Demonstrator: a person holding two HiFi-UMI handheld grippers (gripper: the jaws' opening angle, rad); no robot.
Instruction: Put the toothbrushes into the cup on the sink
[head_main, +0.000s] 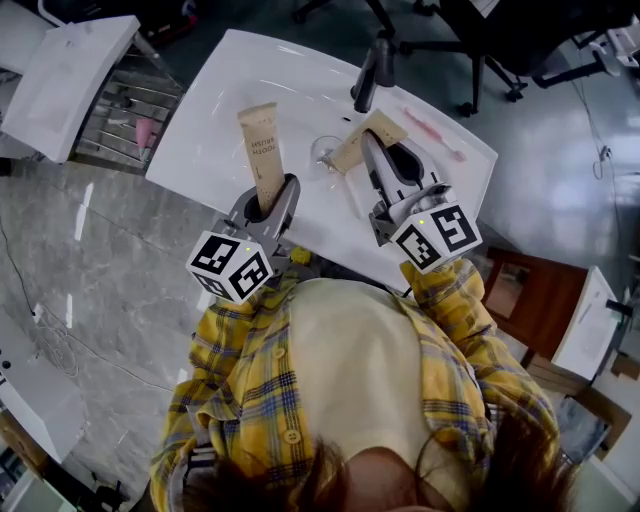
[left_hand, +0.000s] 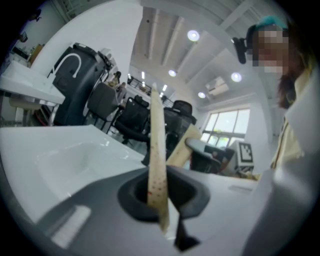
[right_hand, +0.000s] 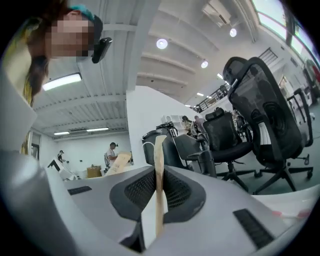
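Note:
Both grippers hover over the near edge of a white sink (head_main: 225, 95). My left gripper (head_main: 272, 200) is shut on a flat tan toothbrush packet (head_main: 262, 148), which sticks out beyond the jaws; it shows edge-on as the packet (left_hand: 156, 150) between the pads of the left gripper (left_hand: 162, 200). My right gripper (head_main: 388, 165) is shut on a second tan packet (head_main: 358, 140), seen edge-on as the packet (right_hand: 159, 175) in the right gripper (right_hand: 157, 195). A pink toothbrush (head_main: 432, 133) lies on the sink's far right. A small clear thing (head_main: 325, 152), perhaps the cup, sits between the packets.
A dark faucet (head_main: 372, 70) stands at the sink's far side. A metal rack (head_main: 125, 110) with a pink item and another white basin (head_main: 65, 80) are at the left. Office chairs (right_hand: 260, 120) stand beyond. A wooden stool (head_main: 525, 300) is at the right.

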